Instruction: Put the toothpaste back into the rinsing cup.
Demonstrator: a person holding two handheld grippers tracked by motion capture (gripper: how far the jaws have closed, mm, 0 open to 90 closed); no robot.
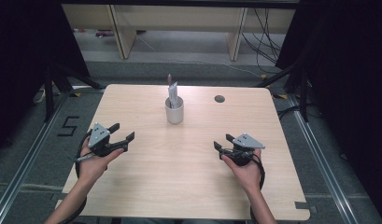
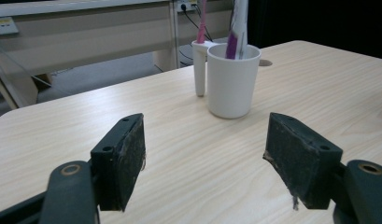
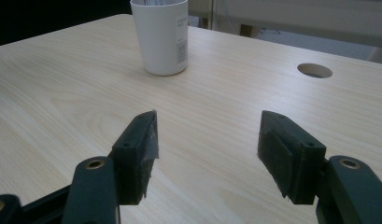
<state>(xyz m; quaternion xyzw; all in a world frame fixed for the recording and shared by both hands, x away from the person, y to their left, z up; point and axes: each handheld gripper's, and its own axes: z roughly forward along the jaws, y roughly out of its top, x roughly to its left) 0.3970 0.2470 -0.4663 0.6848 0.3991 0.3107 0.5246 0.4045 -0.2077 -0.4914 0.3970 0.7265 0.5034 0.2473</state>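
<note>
A: What serves as the landmark here?

B: The white cup (image 1: 174, 111), standing upright on the wooden table (image 1: 188, 186), toward the far edge and near the middle of its width. A toothbrush with a pink handle (image 2: 201, 21) rises from a narrow white side holder (image 2: 199, 70) joined to the cup, and a white-and-purple tube (image 2: 237, 28) stands inside the cup.

A: Where is the left gripper relative to the cup?

B: The left gripper (image 1: 119, 136) sits nearer the person than the cup and to its left, well apart from it. In the left gripper view its jaws stand wide apart with nothing between them; the cup appears beyond the gap.

A: And the right gripper?

B: The right gripper (image 1: 221, 142) lies nearer the person than the cup and to its right, also well apart. Its jaws are likewise spread wide and grip nothing. In the right gripper view the cup (image 3: 160, 35) shows a printed label on its side.

A: Anything else near the cup?

B: A round cable hole (image 1: 219, 99) in the tabletop, to the cup's right.
</note>
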